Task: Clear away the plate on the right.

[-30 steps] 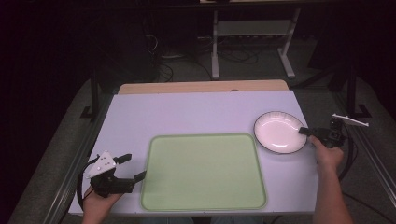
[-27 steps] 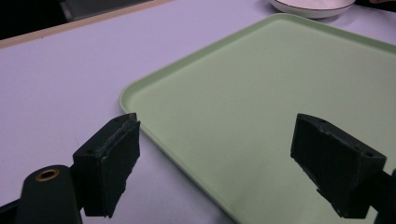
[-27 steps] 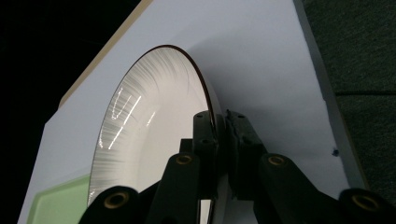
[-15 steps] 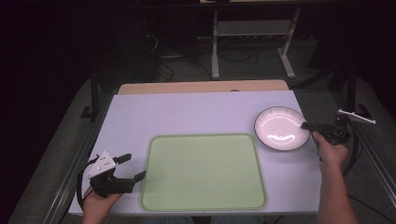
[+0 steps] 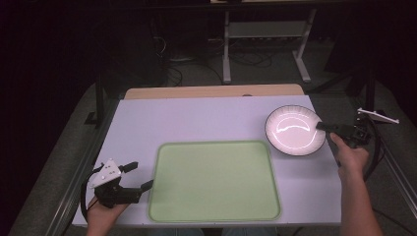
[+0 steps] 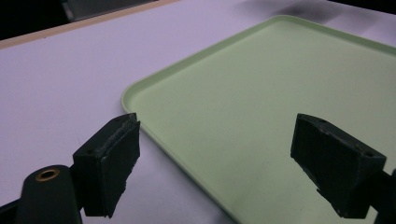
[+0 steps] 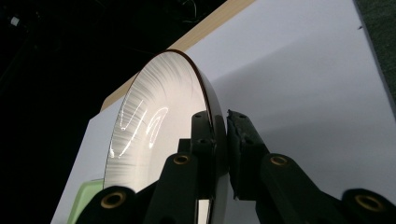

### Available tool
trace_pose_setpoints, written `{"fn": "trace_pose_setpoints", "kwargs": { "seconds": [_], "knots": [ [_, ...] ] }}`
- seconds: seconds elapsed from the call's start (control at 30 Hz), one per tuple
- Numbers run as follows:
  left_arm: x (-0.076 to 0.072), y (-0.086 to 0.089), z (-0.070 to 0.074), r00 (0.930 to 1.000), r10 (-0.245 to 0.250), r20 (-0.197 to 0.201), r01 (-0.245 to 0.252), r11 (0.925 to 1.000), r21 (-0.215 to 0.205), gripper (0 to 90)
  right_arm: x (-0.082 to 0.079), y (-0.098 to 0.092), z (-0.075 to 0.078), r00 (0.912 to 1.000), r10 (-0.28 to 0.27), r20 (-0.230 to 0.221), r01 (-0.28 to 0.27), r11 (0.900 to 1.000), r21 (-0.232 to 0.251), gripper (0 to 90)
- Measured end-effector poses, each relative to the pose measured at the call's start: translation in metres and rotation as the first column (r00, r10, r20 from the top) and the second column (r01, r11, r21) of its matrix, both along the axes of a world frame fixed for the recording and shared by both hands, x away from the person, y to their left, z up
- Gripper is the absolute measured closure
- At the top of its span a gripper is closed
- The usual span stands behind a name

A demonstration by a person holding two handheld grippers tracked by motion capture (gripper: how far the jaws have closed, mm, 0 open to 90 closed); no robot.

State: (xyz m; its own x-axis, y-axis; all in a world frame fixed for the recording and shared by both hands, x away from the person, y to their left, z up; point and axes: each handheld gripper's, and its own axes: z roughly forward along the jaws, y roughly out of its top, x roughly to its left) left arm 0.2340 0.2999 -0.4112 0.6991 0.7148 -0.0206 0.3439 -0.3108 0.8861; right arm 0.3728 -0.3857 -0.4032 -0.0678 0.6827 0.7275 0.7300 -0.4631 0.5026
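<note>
A white ribbed plate (image 5: 293,130) with a dark rim hangs above the right side of the pale table (image 5: 196,120). My right gripper (image 5: 322,127) is shut on its right rim. In the right gripper view the two black jaws pinch the plate's (image 7: 154,126) edge at my right gripper (image 7: 219,140). A light green tray (image 5: 214,179) lies flat at the front centre. At the tray's left edge my left gripper (image 5: 139,176) stands open with nothing between its fingers; the left gripper view has the tray's (image 6: 280,93) near corner between the spread jaws of my left gripper (image 6: 229,163).
A wooden strip (image 5: 211,92) runs along the table's far edge. Behind it stands a metal stand (image 5: 265,39) on dark floor with cables. Metal rails (image 5: 398,172) flank the table on both sides.
My right gripper has lifted the plate off the table; the plate now looks a little higher and farther back. The left gripper has stayed in place.
</note>
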Motion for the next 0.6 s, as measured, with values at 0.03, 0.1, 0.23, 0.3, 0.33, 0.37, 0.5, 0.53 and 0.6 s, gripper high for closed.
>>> {"fn": "trace_pose_setpoints", "kwargs": {
  "seconds": [0.03,0.1,0.23,0.3,0.33,0.37,0.5,0.53,0.6],
  "knots": [
    [0.000,0.000,0.000,1.0000,0.000,0.001,0.000,1.0000,0.000,15.4,-0.001,0.001,0.004,1.0000,0.009,0.002,-0.009,1.000,-0.006,81.3],
    [0.000,0.000,0.000,1.0000,0.000,0.001,0.000,1.0000,-0.001,15.4,-0.002,0.002,0.006,0.9998,0.018,0.010,-0.018,1.000,-0.007,81.3],
    [0.000,0.000,0.000,1.0000,0.001,0.000,-0.001,1.0000,0.000,15.4,-0.005,0.006,0.009,0.9992,0.037,0.019,-0.037,0.999,-0.002,81.3],
    [0.000,0.000,0.000,1.0000,0.001,0.000,-0.001,1.0000,0.000,15.4,-0.006,0.007,0.010,0.9988,0.044,0.021,-0.044,0.999,-0.005,81.3],
    [0.000,0.000,0.000,1.0000,0.002,0.001,-0.002,1.0000,0.001,15.4,-0.007,0.010,0.010,0.9984,0.053,0.022,-0.053,0.999,-0.008,81.2],
    [0.000,0.000,0.000,1.0000,0.003,0.002,-0.003,1.0000,0.000,15.4,-0.009,0.012,0.010,0.9976,0.062,0.030,-0.062,0.998,-0.005,81.0],
    [0.000,0.000,0.001,1.0000,0.005,0.007,-0.005,1.0000,0.002,15.4,-0.016,0.026,0.005,0.9906,0.132,0.035,-0.133,0.991,0.028,81.1],
    [-0.001,0.000,0.001,1.0000,0.005,0.006,-0.005,1.0000,0.003,15.4,-0.017,0.030,0.005,0.9886,0.146,0.036,-0.147,0.989,0.029,81.1],
    [-0.001,0.000,0.001,0.9999,0.005,0.009,-0.005,1.0000,0.003,15.4,-0.023,0.041,0.006,0.9813,0.189,0.038,-0.189,0.982,0.012,81.0]
  ]
}}
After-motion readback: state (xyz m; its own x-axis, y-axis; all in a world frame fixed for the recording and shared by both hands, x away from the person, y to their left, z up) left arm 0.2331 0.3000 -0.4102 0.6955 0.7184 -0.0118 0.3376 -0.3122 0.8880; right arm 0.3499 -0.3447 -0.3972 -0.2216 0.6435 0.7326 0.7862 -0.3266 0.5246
